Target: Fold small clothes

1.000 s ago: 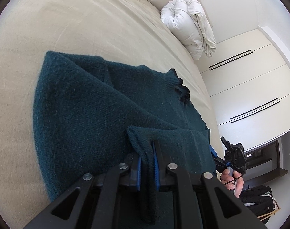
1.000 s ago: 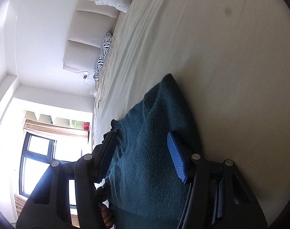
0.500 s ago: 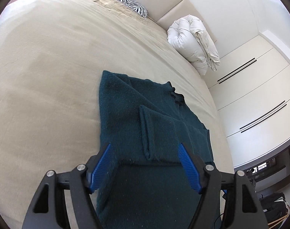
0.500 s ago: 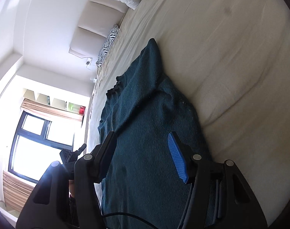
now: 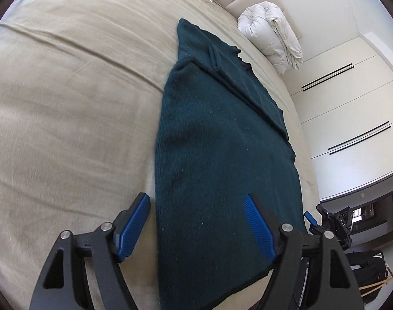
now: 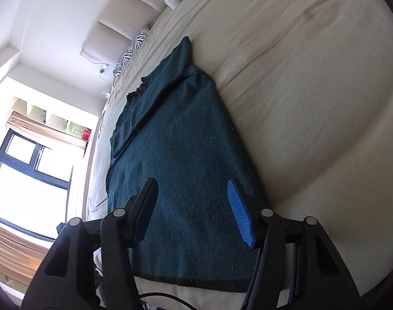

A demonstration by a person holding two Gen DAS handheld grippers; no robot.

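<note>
1. Left tool [image 5: 196, 222]: fingers apart, nothing between the pads; it hangs above the near hem of the sweater [image 5: 222, 142], astride the left edge. Risk: if it drops where it is, the left finger lands on bare bed [image 5: 67, 103] and pinches sheet along with knit, so the next lift would drag the bedding.

2. Sweater: dark teal knit, lying long on the bed, hem near, collar far. Sleeves look folded in over the body; one flap runs as a diagonal ridge across the upper half. Risk: that flap is loose. A fast lift of the hem would likely let it slide or spill open, undoing the fold.

3. Thick knit, several layers at the edges. Risk: a shallow bite takes only the top layer, and the fold comes up uneven.

4. Right tool [image 6: 196, 206]: fingers apart, empty, above the hem on the sweater's right side, both fingers over the knit. Risk: grips at unequal distances from the hem would skew the crease when it is carried toward the collar.

5. Hem lies close to the bed's near edge in the right view. Risk: a tug toward the person could pull it off the bed.
</note>
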